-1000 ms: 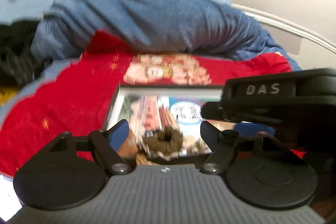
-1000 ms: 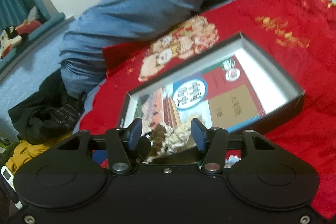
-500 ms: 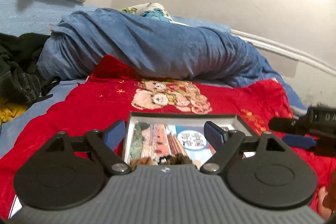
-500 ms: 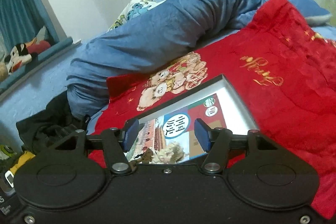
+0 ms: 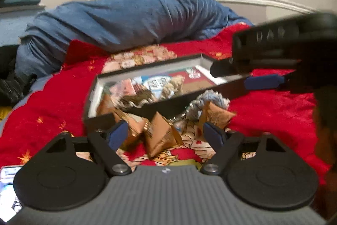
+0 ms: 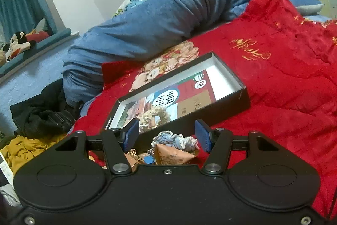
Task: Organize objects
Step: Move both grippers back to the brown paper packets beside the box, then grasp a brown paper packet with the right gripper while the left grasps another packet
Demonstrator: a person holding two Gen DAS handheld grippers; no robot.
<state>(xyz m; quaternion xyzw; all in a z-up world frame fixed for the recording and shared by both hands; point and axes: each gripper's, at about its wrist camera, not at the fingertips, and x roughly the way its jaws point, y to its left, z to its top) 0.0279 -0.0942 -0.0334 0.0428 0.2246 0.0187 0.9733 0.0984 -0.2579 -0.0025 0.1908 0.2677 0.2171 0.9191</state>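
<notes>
Foil-like copper packet (image 5: 161,136) at 12 o'clock of the left gripper (image 5: 166,134) looks light, crinkly, best pinched across its peak; the right gripper (image 6: 166,135) likewise gapes wide, both holding nothing.

Open black box (image 6: 223,108) holds fluffy scrunchies (image 6: 155,114); brown pyramid packets (image 5: 161,136), seemingly snacks, lie just beside it

Packets (image 5: 162,136) before box (image 5: 147,108) on blanket (image 5: 52,102)

The left gripper (image 5: 166,133) is holding its blue fingers wide apart, gripping nothing. The right gripper (image 6: 166,135) is also gaping, and is appearing at the right of the left view (image 5: 263,60).
</notes>
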